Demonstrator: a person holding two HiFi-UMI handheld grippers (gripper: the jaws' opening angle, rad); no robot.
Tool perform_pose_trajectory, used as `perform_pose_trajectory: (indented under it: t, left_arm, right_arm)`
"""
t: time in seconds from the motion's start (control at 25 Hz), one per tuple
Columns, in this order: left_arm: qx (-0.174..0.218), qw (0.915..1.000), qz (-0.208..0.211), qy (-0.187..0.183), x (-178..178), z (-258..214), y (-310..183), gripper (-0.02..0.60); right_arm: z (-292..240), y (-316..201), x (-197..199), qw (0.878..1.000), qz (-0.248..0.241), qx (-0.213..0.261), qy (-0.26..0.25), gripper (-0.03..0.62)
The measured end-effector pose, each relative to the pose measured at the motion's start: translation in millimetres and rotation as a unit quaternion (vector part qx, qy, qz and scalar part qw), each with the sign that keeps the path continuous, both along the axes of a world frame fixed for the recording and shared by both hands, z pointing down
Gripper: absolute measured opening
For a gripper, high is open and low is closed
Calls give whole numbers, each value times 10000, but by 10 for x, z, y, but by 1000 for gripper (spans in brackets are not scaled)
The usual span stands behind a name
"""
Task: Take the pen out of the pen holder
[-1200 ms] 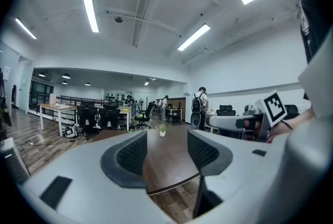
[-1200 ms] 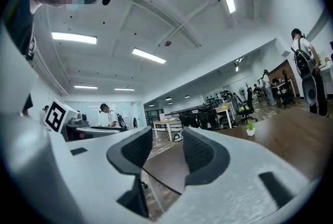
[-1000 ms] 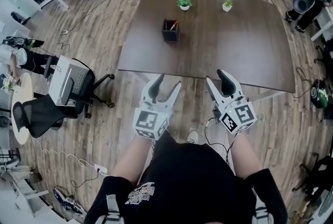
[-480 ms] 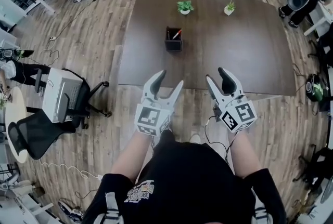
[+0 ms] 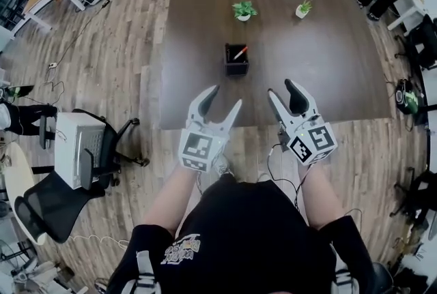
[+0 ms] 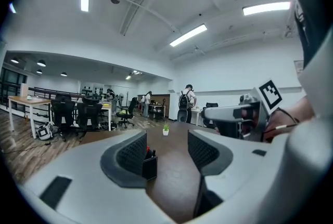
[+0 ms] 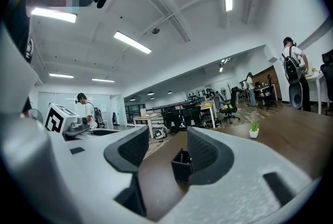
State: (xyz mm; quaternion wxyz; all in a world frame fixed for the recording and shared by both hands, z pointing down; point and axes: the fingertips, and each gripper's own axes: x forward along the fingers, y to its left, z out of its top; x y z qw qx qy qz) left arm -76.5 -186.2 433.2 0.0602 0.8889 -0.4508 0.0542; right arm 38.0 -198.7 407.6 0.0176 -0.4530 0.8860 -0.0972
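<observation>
A black square pen holder [image 5: 236, 61] stands on the dark brown table [image 5: 328, 61], with a red-tipped pen [image 5: 240, 52] leaning out of it. Both grippers hover at the table's near edge, well short of the holder. My left gripper [image 5: 224, 98] is open and empty; along its jaws the holder [image 6: 150, 167] and the pen's red tip [image 6: 147, 151] sit just inside the left jaw. My right gripper [image 5: 282, 90] has its jaws opening, with nothing between them; the holder [image 7: 182, 166] shows far ahead by its right jaw.
Two small potted plants [image 5: 242, 9] [image 5: 302, 9] stand at the table's far side. Black office chairs [image 5: 54, 204] and a grey unit [image 5: 72, 156] stand on the wooden floor at the left. Cables lie on the floor. People [image 6: 183, 103] stand far behind.
Both grippers have moved forward from over the floor to the table's near edge. The pen holder is closer to them. The right gripper's jaws stand slightly wider.
</observation>
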Motion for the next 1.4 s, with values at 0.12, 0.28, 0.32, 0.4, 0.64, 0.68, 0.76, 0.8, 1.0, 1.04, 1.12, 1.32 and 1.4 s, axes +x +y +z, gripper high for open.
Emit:
perform_pose_trajectory:
  t: [0.12,0.28,0.32,0.4,0.64,0.68,0.76,0.8,1.0,1.04,1.12,1.32,1.4]
  left_arm:
    - [-20,9998,169,40,-118,48,-143,223]
    - [34,9994,349,21,-241,115,-304,223]
    - [73,9993,378,-8,-271,125,-345,223]
    - [112,9990,436,-72,-316,153,-414,222]
    - [144,9979,591,-235,-238,234,-559,222]
    - [161,9976,612,-292,-211,252,-581,222]
    - [170,9971,631,-385,-159,296,-628,222]
    - [161,9971,626,-412,-135,319,-652,222]
    - [61,9975,481,-510,-13,427,-820,222]
    - [41,9975,445,-544,16,454,-861,222]
    - [16,9972,393,-630,79,515,-950,222]
    - [-43,9958,352,-843,261,684,-1160,222]
    - [-87,9944,358,-990,327,768,-1223,222]
  right_arm:
    - [15,-111,-128,9999,142,-43,62,239]
    - [44,-220,-246,9994,337,-55,102,241]
    - [48,-242,-267,9992,387,-55,106,241]
    - [35,-282,-312,9989,457,-59,117,241]
    - [51,-396,-282,9983,566,-78,99,239]
    - [52,-418,-273,9983,573,-91,90,239]
    - [69,-467,-251,9983,572,-114,73,239]
    - [81,-494,-240,9983,558,-126,62,239]
    - [140,-705,-147,9990,407,-176,-31,238]
    - [158,-762,-121,9991,371,-187,-58,238]
    - [207,-883,-71,9993,305,-212,-89,236]
    - [383,-1155,23,9992,120,-352,-151,233]
    - [457,-1238,58,9989,66,-434,-181,233]
